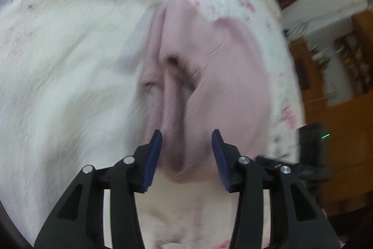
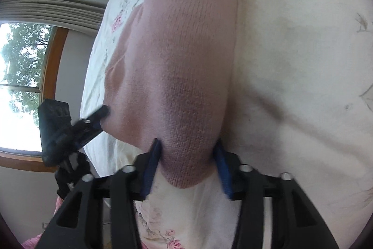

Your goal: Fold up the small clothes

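The pink cloth [image 1: 209, 76] lies on the floral sheet [image 1: 70, 62] (left view is blurred). Both the left gripper [image 1: 186, 139] and the right gripper [image 2: 187, 146] are spread apart, with cloth between the fingers.

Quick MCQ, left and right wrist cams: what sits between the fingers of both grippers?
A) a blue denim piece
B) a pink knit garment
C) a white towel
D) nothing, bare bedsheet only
B: the pink knit garment fills the gap between the blue pads of the right gripper, and its folds run between those of the left gripper, over the floral bedsheet.
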